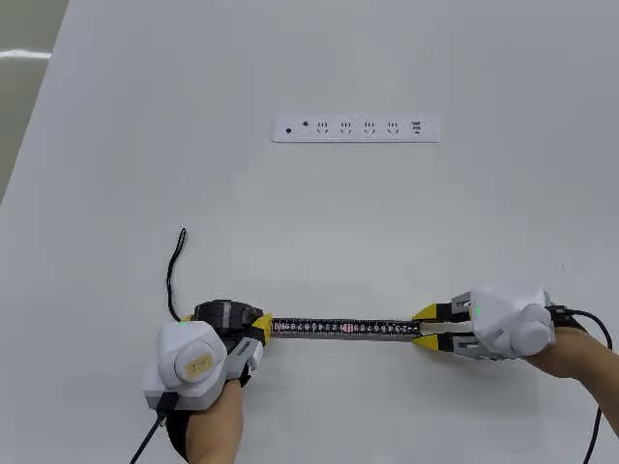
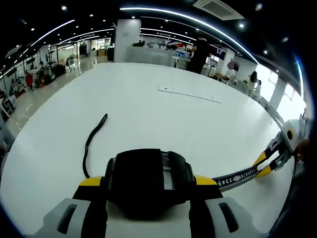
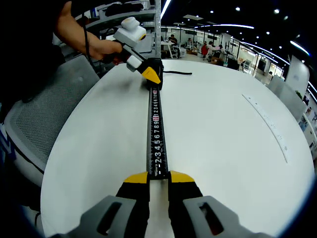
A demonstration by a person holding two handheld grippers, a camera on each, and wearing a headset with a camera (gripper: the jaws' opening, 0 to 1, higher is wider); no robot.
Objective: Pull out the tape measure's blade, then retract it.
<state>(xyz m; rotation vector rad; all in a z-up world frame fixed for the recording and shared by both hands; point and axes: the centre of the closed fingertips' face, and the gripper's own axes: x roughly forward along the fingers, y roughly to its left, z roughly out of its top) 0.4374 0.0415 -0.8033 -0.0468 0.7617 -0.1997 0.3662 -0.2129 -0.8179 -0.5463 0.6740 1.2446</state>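
- Clamping the black boxy plastic tape measure (image 1: 227, 313), the left hand-held gripper (image 2: 148, 181) is closed on it.
- The right hand-held gripper (image 3: 159, 177) pinches the thin numbered blade (image 1: 343, 328), straight along the smooth white worktop (image 1: 290, 213).

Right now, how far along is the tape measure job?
About halfway. Done: the blade is pulled out, stretched from the case to the right tongs. In hand: the left tongs grip the case, and the right tongs pinch the blade's end. Left: letting the blade retract into the case.
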